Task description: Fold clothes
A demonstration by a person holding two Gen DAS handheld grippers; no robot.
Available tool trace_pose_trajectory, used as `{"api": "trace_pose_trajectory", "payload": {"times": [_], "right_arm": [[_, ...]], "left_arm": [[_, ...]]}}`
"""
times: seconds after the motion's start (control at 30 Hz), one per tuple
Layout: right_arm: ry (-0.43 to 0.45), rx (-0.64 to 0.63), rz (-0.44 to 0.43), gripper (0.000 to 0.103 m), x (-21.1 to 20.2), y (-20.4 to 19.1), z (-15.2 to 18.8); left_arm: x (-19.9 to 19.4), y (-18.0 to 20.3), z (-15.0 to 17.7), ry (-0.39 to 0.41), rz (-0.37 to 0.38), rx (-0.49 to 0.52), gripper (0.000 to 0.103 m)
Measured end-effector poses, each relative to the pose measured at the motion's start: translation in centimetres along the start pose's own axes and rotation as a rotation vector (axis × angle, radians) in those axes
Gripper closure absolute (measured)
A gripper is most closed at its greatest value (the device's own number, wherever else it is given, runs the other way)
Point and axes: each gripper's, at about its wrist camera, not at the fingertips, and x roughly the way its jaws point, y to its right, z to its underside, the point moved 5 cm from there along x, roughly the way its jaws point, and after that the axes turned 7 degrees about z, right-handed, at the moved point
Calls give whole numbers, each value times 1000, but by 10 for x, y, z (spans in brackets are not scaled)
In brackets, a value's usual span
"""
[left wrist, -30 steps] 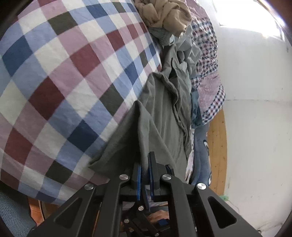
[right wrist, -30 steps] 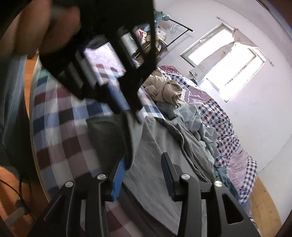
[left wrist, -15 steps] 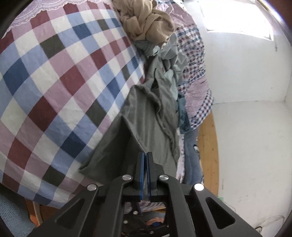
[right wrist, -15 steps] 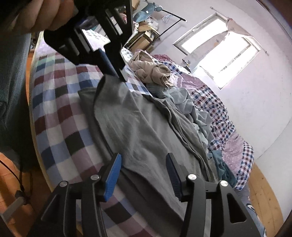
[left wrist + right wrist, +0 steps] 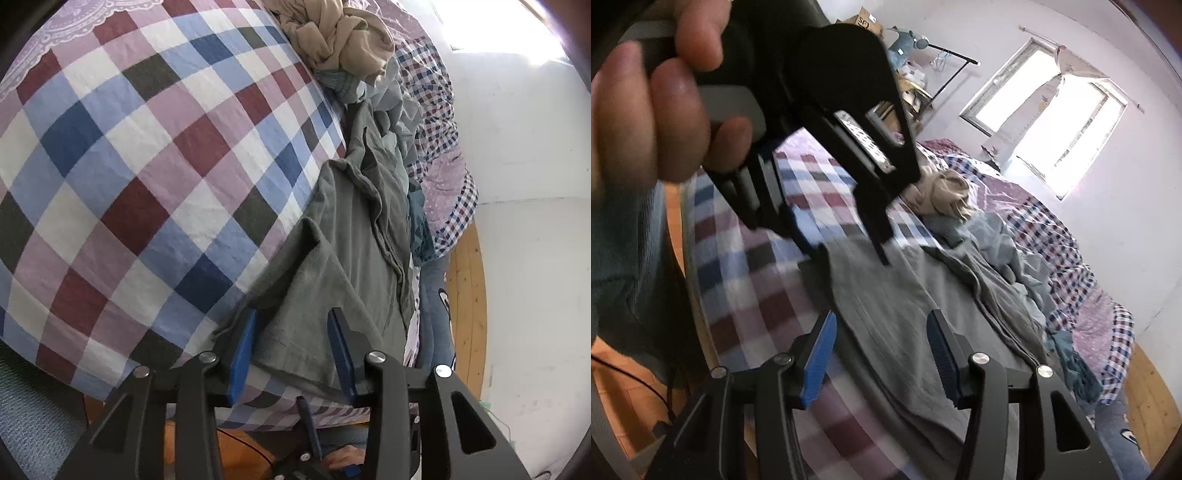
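A grey-green garment lies stretched along the checked bed, its near corner folded over itself. My left gripper hangs just over that corner with its jaws opening. The cloth lies loose between the blue pads, which do not press it. From the right wrist view the left gripper is in a hand, fingertips just above the garment. My right gripper is open over the garment's near side, with nothing between its pads.
A beige bundle of clothes and pale blue garments lie at the far end of the garment. The checked bedsheet spreads left. A patterned quilt runs along the right edge, with wooden floor beyond. A window is on the far wall.
My left gripper, earlier shut on a raised peak of the garment, has opened and the cloth has dropped flat on the bed. The right gripper has widened a little and risen.
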Motion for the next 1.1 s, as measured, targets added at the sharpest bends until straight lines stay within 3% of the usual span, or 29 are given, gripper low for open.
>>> {"api": "trace_pose_trajectory", "payload": {"times": [0.13,0.33,0.43,0.5,0.53,0.57,0.6,0.73,0.8,0.87,1.1], "right_arm": [[7,4,-10,49,10,-5,-8],[-12,3,-26,50,25,-14,-14],[-35,3,-18,51,30,-16,-13],[-37,1,-13,55,30,-16,-14],[-36,-1,-10,66,30,-16,-15],[-36,0,-10,84,30,-15,-15],[-36,3,-14,91,30,-14,-16],[-33,15,-26,98,29,-9,-20],[-27,17,-18,100,29,-4,-22],[-22,17,-9,101,28,-2,-24],[-30,-6,22,101,33,0,-24]], "left_arm": [[1,6,2,-17,44,23,64],[2,11,2,-47,118,8,90],[1,11,0,-53,149,-2,99],[1,11,0,-49,156,-9,99],[0,12,-1,-47,159,-12,99],[0,11,-1,-46,164,-19,99],[0,11,-1,-45,169,-27,99],[-1,6,-2,-40,163,-54,98],[-2,3,-2,-33,146,-67,92],[-3,1,-2,-27,139,-80,78],[2,6,2,-30,145,-46,78]]}}
